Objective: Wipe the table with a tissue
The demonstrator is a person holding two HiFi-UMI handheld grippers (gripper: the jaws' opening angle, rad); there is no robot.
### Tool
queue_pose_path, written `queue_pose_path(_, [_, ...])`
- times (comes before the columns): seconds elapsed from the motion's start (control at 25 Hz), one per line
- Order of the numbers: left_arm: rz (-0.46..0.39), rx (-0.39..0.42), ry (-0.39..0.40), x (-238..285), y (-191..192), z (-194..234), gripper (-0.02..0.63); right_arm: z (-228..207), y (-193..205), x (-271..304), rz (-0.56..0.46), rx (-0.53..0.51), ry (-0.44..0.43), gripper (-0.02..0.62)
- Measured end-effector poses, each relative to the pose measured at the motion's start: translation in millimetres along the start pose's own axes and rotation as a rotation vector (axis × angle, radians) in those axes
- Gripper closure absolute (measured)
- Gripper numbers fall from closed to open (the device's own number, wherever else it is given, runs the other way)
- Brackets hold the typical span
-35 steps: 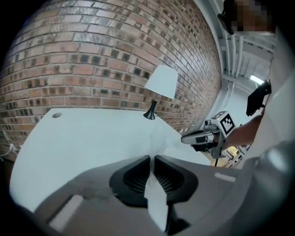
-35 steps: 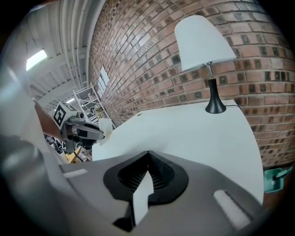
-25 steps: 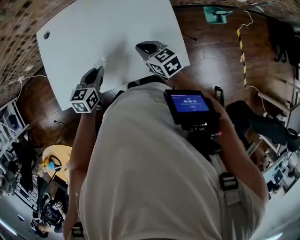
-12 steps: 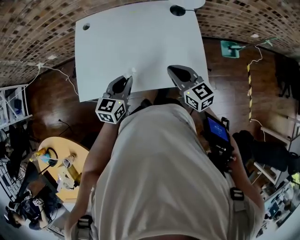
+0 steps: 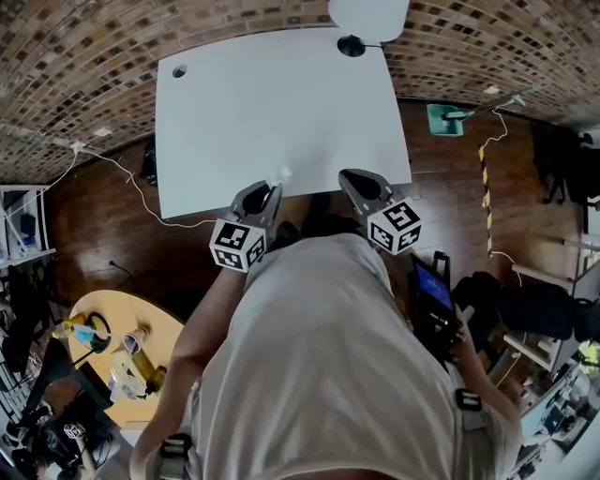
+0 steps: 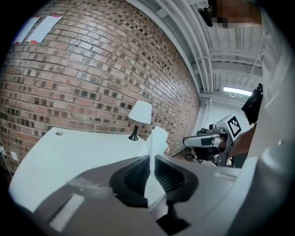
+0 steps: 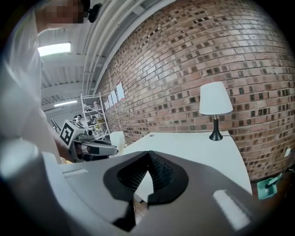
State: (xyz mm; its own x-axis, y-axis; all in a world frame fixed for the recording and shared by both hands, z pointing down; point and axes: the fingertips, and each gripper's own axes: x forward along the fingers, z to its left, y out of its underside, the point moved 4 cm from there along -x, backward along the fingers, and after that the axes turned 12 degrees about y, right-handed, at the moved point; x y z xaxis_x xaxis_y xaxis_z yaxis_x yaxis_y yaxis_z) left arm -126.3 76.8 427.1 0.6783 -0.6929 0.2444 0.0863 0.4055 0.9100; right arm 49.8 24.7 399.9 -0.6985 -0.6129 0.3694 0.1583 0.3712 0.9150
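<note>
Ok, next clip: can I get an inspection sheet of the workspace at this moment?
Surface: white table, bare, no spill visible.
Job's things: tissue, pinched in the left gripper, sticking out past its tips.
Clutter: lamp at the table's far edge; nothing else seen.
Grippers: left gripper shut on the tissue; right gripper shut, nothing in it; both at the table's near edge.
Cables: white cable trailing on the floor left of the table.
Surroundings: brick wall, wood floor, round yellow table with small items at lower left.
</note>
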Motion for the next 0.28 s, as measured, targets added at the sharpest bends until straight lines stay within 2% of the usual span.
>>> queue_pose_path(0.28, [0.041, -0.016, 0.041, -7, 25, -11, 0.566, 6, 9, -7, 0.013, -0.005, 0.029, 0.589])
